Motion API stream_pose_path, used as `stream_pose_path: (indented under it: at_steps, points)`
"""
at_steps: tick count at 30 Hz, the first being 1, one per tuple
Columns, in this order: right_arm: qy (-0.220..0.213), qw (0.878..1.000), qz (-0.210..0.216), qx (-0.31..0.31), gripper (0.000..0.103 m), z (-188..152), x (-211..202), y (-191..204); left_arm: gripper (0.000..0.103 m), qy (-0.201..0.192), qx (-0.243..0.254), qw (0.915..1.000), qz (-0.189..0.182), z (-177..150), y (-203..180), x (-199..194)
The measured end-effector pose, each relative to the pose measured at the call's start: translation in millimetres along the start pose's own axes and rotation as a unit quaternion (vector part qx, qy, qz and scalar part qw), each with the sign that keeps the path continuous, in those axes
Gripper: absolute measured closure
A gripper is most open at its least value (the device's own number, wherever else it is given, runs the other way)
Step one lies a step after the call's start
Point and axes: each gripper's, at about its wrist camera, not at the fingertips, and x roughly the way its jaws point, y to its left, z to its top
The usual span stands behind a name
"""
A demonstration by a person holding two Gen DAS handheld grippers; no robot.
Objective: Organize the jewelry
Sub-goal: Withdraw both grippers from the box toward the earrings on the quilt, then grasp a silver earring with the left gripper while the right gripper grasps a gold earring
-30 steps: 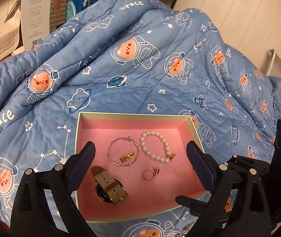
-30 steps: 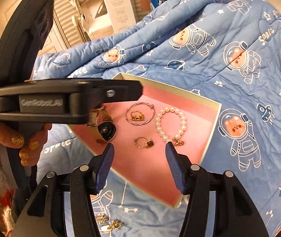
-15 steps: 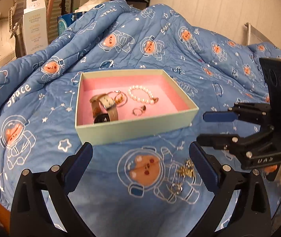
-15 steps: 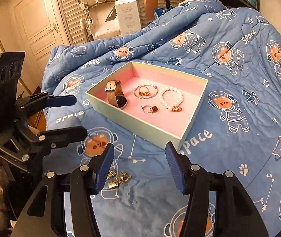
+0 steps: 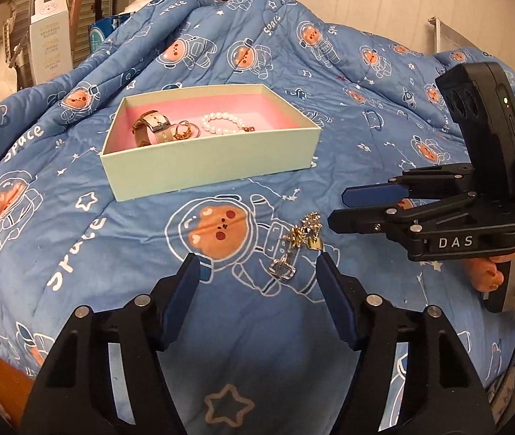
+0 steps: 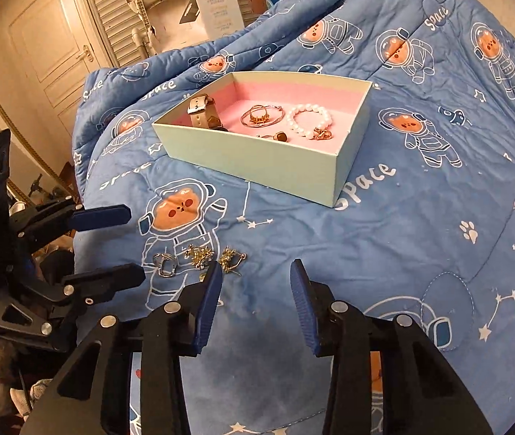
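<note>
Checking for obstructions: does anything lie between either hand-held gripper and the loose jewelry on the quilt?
Nothing visible. The loose jewelry lies bare on the quilt, just ahead of the left hand-held gripper and beside the right hand-held gripper. Both have just been closing, empty.

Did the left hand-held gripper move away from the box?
Yes. The left hand-held gripper pulled back off the box and now sits near the loose earrings on the blanket, jaws closing but empty.

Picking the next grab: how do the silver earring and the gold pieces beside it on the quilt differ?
The silver earring is a plain hoop-like loop, lying nearest the left gripper; the gold pieces are spiky, clustered together, nearest the right gripper. Both lie loose on the quilt, outside the box, ungripped.
</note>
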Motion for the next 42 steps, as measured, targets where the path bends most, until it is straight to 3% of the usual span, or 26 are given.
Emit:
stream_pose_path:
  at_steps: [6, 11, 16, 28, 42]
  points:
    - [-0.002, 1.000, -0.007, -0.006, 0.071, -5, -5, 3, 0.054, 0.017, 0.006, 0.9998, 0.004, -4, -5, 11]
    - [0.011, 1.000, 0.015, -0.021, 0.075, -12, -6, 10, 0.056, 0.019, 0.009, 0.9998, 0.001, -6, -6, 15]
    - [0.025, 0.999, 0.027, -0.038, 0.079, -16, 2, 19, 0.065, 0.020, 0.015, 0.9997, 0.001, -4, -7, 19]
    - [0.030, 0.998, 0.021, -0.055, 0.086, -7, 18, 25, 0.083, 0.021, 0.030, 0.9993, 0.000, -3, -14, 23]
    - [0.020, 0.999, 0.016, -0.042, 0.090, -8, 17, 27, 0.085, 0.020, 0.023, 0.9995, -0.006, -4, -13, 20]
